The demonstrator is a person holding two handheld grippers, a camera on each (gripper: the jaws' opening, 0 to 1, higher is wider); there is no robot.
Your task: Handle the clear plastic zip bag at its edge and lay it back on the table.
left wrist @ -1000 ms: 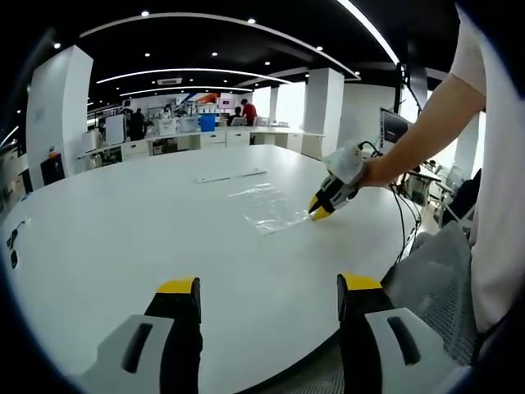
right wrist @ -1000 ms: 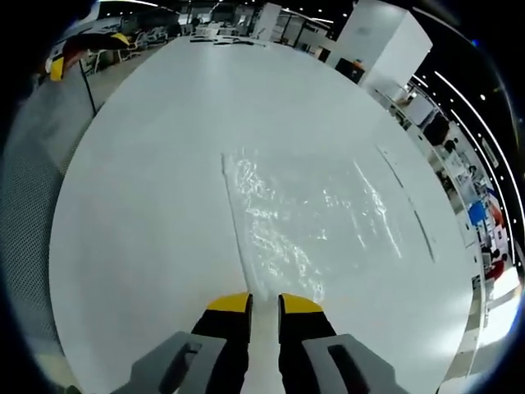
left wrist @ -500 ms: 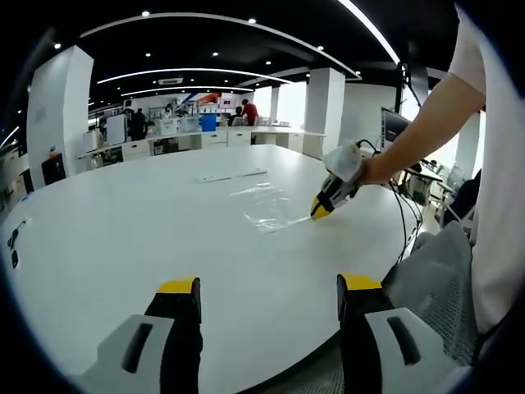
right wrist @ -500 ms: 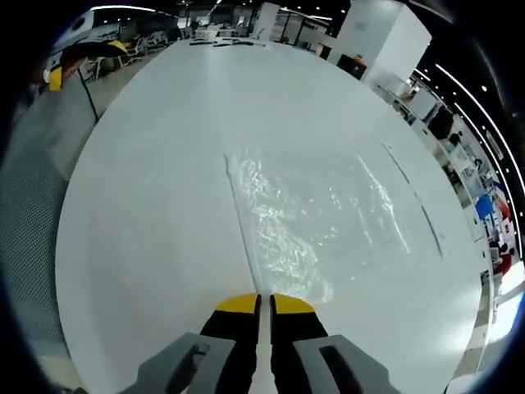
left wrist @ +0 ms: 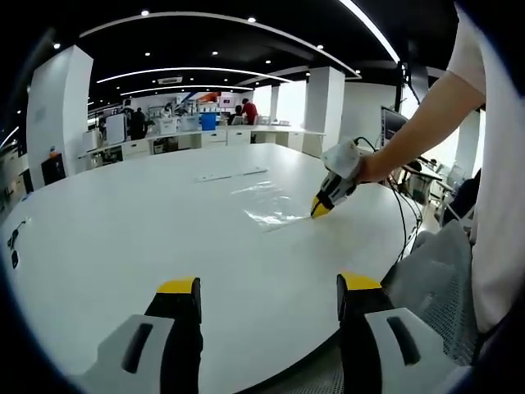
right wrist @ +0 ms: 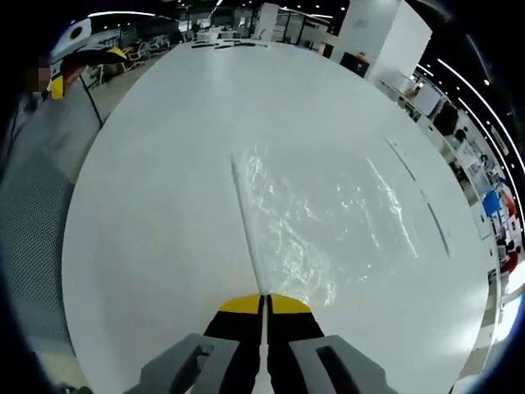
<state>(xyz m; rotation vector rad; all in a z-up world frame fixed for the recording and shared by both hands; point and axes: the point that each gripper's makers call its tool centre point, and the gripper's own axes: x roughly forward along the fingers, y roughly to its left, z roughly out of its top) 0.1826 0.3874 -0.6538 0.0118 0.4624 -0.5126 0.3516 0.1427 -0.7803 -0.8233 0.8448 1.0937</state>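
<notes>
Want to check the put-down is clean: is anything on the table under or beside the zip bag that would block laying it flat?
Nothing visible does. The right gripper pinches the zip bag edge, bare table around it.

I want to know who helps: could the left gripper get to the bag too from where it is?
Probably yes. The left gripper is open, with bare table between it and the bag, though it sits well back. The right gripper already pinches the bag's edge.
</notes>
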